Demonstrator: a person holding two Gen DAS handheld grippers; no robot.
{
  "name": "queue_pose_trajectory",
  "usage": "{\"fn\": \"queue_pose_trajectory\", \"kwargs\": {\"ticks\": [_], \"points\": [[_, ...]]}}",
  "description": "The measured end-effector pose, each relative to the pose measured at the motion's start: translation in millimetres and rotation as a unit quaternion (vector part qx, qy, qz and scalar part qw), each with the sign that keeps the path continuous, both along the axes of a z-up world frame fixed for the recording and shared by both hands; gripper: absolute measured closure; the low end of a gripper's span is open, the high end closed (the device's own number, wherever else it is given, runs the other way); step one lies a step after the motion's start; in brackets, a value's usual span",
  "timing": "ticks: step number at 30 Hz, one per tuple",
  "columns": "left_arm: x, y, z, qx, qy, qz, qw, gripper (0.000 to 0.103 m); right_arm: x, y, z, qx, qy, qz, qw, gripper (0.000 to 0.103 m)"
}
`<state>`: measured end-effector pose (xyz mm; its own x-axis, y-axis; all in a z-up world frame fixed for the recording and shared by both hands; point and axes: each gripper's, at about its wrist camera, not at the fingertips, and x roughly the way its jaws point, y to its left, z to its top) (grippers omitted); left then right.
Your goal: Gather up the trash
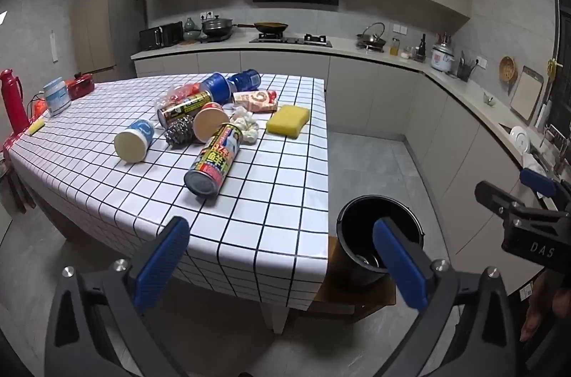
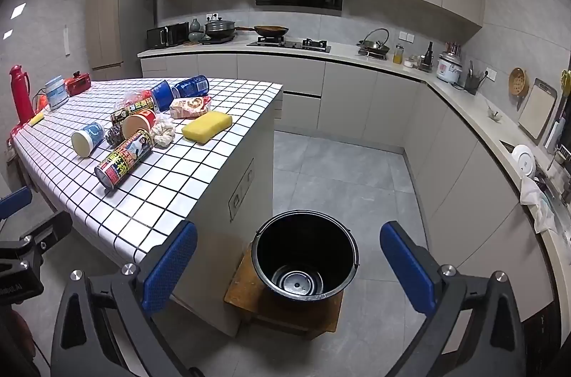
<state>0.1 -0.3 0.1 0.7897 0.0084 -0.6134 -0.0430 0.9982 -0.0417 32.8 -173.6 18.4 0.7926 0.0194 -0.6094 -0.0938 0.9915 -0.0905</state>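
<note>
A pile of trash lies on the checked table point(image 1: 249, 216): a tall printed can point(image 1: 214, 159) nearest me, a blue paper cup point(image 1: 134, 141), a red cup point(image 1: 210, 122), a second can point(image 1: 183, 107), blue containers point(image 1: 232, 82), a snack packet point(image 1: 257, 100) and a crumpled white wrapper point(image 1: 246, 123). A black bucket point(image 2: 305, 259) stands on a low wooden stool point(image 2: 242, 298) beside the table. My left gripper point(image 1: 282, 255) is open and empty over the table's near corner. My right gripper point(image 2: 289, 266) is open and empty above the bucket.
A yellow sponge point(image 1: 288, 121) and a steel scourer point(image 1: 179, 135) lie among the trash. A red flask point(image 1: 12, 100), a white tub point(image 1: 57, 96) and a red box point(image 1: 81, 85) stand at the table's far left. Kitchen counters point(image 2: 464, 106) run along the back and right.
</note>
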Motion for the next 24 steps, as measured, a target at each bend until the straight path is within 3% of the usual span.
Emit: {"fn": "queue_pose_trajectory", "kwargs": {"ticks": [24], "points": [[-1, -7, -14, 0.005, 0.021, -0.008, 0.9997, 0.0, 2, 1, -6, 0.0, 0.007, -0.003, 1.0, 0.0]]}}
